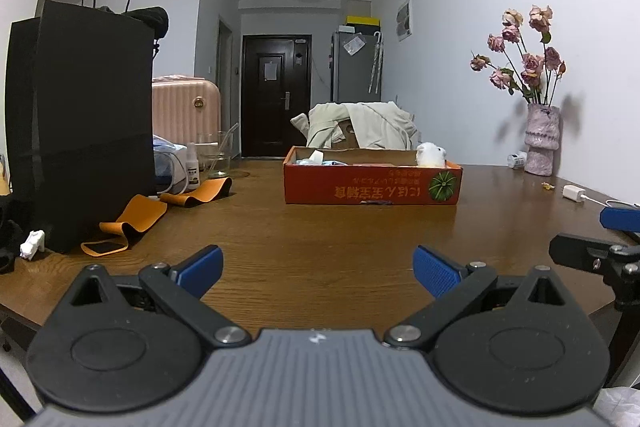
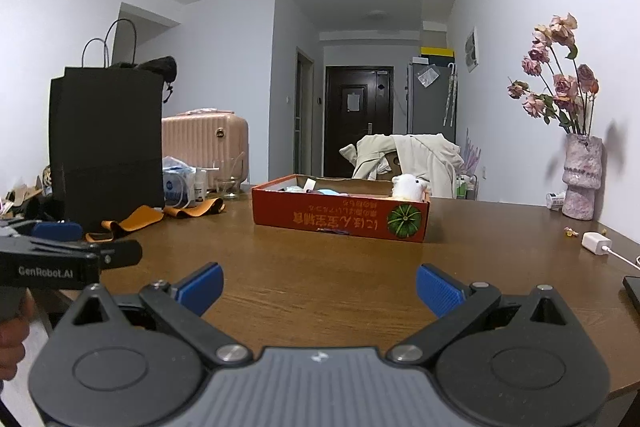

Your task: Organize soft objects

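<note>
A red cardboard box [image 1: 372, 183] [image 2: 340, 215] stands on the brown table, far ahead of both grippers. A white plush toy [image 1: 431, 155] [image 2: 407, 185] sits in its right end; light blue and white soft items [image 1: 320, 159] [image 2: 320, 190] lie in its left part. A small white toy [image 1: 32, 243] lies at the table's left edge. My left gripper [image 1: 318, 269] is open and empty, low over the near table. My right gripper [image 2: 319, 287] is open and empty, beside it on the right.
A tall black paper bag [image 1: 80, 131] [image 2: 106, 143] stands left, with orange straps [image 1: 136, 219] [image 2: 136, 219], a spray bottle [image 1: 192, 167] and a glass [image 1: 218, 155] beside it. A vase of dried roses [image 1: 542, 139] [image 2: 580, 183] and a white charger [image 1: 574, 193] [image 2: 597, 243] are right.
</note>
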`<state>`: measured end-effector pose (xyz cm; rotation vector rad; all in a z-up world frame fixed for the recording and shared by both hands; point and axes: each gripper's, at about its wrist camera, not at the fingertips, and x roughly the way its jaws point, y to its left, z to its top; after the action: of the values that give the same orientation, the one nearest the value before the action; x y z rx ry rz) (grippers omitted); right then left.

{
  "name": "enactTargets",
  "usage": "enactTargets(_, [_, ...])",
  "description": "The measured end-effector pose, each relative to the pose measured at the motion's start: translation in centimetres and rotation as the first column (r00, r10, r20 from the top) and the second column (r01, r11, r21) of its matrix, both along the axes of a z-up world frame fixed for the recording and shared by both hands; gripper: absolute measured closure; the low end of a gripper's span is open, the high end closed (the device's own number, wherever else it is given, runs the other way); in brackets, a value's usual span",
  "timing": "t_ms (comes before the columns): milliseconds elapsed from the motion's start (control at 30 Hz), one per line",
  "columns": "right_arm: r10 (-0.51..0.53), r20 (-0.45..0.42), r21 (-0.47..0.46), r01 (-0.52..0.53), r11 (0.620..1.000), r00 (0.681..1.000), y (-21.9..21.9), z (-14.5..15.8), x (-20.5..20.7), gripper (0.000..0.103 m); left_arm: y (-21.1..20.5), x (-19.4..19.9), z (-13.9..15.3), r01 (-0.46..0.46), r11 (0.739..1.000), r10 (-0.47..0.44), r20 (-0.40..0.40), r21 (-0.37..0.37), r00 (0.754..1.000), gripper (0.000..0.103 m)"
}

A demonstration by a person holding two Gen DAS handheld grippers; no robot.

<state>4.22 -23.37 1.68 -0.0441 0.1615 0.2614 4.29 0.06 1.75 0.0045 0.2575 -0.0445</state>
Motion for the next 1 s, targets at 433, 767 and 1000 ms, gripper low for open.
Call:
enactTargets(433, [0.015,-0.008,0.007,-0.015,1.000,1.000,0.44,-0.23,-0.08,0.000,-0.03,-0.40,0.46,0.003,1.000,-0.003,0.014,-0.004,1.000,0.000])
enactTargets(767, [0.004,0.000,0.023,-0.004,1.000,1.000,0.11,-0.17,-0.18,0.000,-0.39,-0.47,0.50,0.012,1.000,-0.012,0.013,-0.002,1.000,0.000])
enactTargets(1000, [0.003,0.000,0.023,-0.003,1.000,1.000,0.10,-0.20,-0.20,0.000,-0.42,-0.57,0.46,0.016,1.000,-0.017,0.018,0.002,1.000,0.000])
